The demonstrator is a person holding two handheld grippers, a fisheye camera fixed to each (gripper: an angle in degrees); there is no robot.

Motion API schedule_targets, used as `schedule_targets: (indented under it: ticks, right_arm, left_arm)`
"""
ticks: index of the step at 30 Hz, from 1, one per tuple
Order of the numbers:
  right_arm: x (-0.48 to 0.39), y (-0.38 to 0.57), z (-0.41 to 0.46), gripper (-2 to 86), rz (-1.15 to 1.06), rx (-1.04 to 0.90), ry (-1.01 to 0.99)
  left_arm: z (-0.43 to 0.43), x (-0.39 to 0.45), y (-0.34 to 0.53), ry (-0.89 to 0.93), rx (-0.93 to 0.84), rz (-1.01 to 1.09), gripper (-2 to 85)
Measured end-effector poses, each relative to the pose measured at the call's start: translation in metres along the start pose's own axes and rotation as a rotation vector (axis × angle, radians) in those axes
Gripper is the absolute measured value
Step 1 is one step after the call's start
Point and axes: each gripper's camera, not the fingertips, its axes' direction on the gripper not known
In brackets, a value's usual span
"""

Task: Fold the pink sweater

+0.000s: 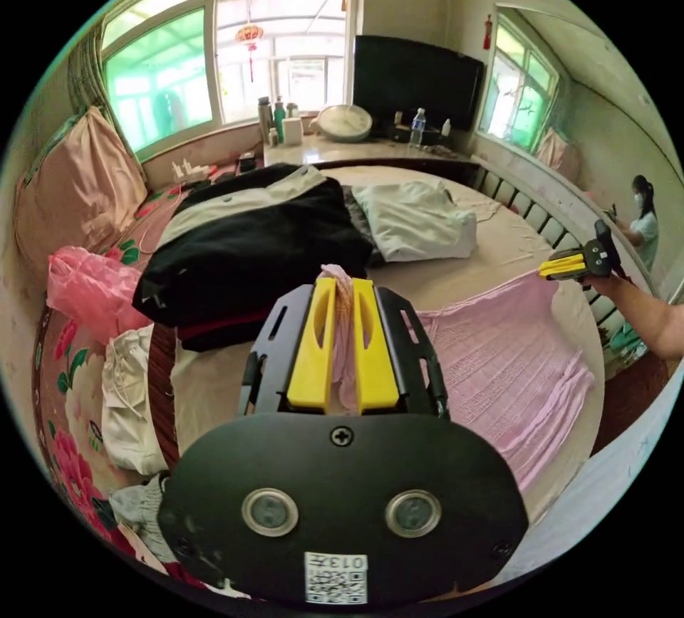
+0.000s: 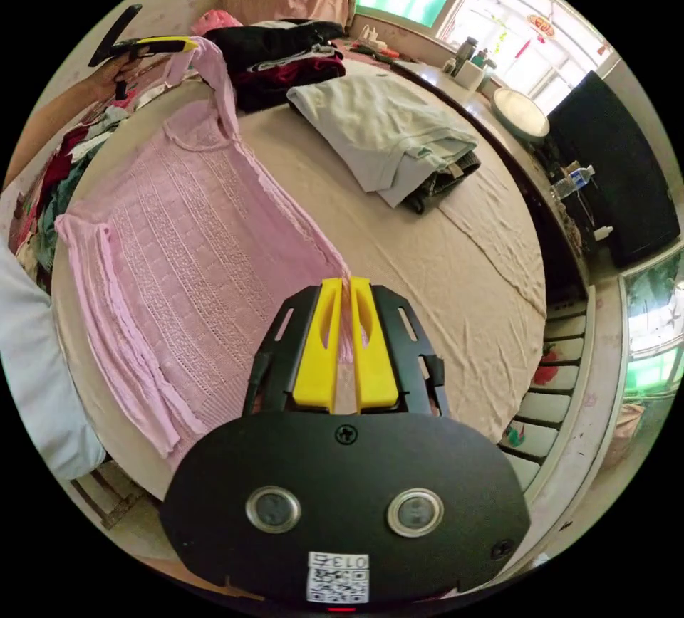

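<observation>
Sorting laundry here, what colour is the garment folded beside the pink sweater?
Pale grey-white folded shirt, clearest in the right gripper view.

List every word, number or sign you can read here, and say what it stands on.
Nothing reads clearly.
On the left gripper, a sticker: a code square and a few characters, seemingly mirrored and too small to read.
On the right gripper, a like sticker: the same.
On the bottle, a label: too small to read.
On the sweater: no print.
</observation>
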Motion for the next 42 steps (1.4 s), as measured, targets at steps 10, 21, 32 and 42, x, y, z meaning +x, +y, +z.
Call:
schedule_targets:
  ticks: [10,21,32,42]
  right_arm:
    - [-0.133,0.089,-0.065,1.7,-0.001,0.062,0.177]
    - [-0.190,0.112,-0.039,1.9,-0.057,-0.061,0.274]
    - [-0.187,0.131,-0.017,5.5,-0.056,-0.122,0.171]
    - [-0.160,0.134,-0.089,10.0,0.039,0.116,-0.016]
  left_arm:
    - [-0.103,0.003,0.109,0.163,0.027,0.070,3.1]
    - [-0.189,0.028,0.124,0.450,-0.056,0.232,3.1]
    - [-0.068,0.062,0.187,0.851,-0.496,0.135,4.2]
    - [-0.119,0.063,0.045,0.799,-0.173,0.332,8.2]
